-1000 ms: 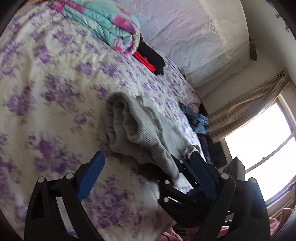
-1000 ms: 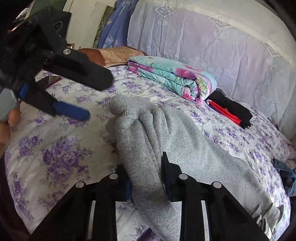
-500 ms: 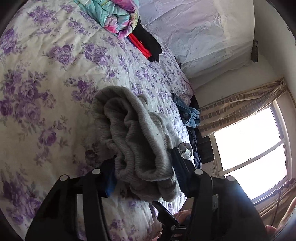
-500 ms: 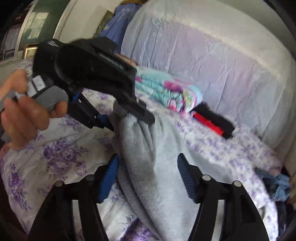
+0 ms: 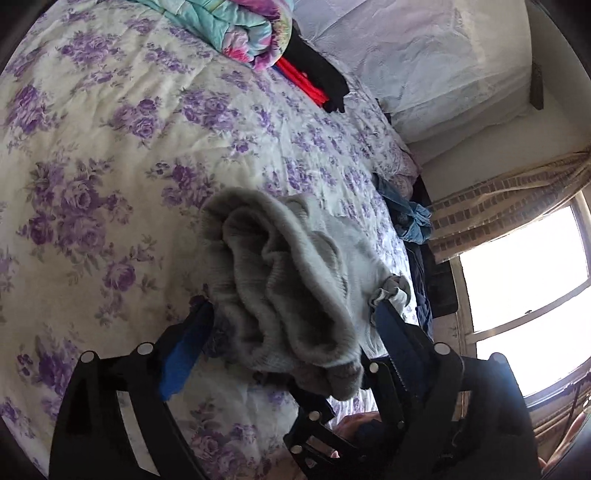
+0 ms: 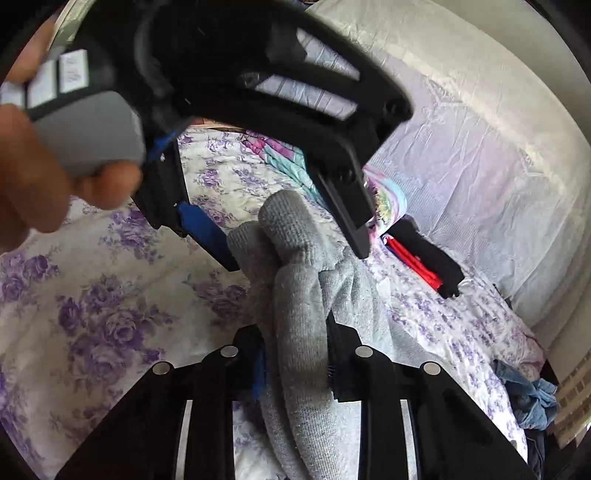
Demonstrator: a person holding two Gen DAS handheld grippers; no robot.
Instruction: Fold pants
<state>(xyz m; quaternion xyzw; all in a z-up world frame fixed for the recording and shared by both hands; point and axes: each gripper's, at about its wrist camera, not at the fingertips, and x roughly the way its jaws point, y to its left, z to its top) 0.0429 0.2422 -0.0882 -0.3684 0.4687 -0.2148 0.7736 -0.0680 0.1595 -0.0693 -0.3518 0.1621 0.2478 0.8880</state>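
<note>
Grey knitted pants (image 6: pixel 303 317) lie bunched, unfolded, on the floral bed (image 5: pixel 110 147); right tongs (image 6: pixel 295 365) closing on them, left tongs (image 5: pixel 291 325) opening around the waistband.

Surfaces: soft cloth against hard matt plastic.
Grey pants (image 5: pixel 280 288): thick knit cloth, ribbed, fuzzy, matt. Bedsheet (image 5: pixel 110 155): thin printed cotton-like cloth, lightly creased, matt. Left gripper (image 5: pixel 291 325) and right gripper (image 6: pixel 295 354): black matt plastic frames, blue pads, shiny metal screw heads. Folded quilt (image 5: pixel 240 26): smooth, faintly glossy fabric.
</note>
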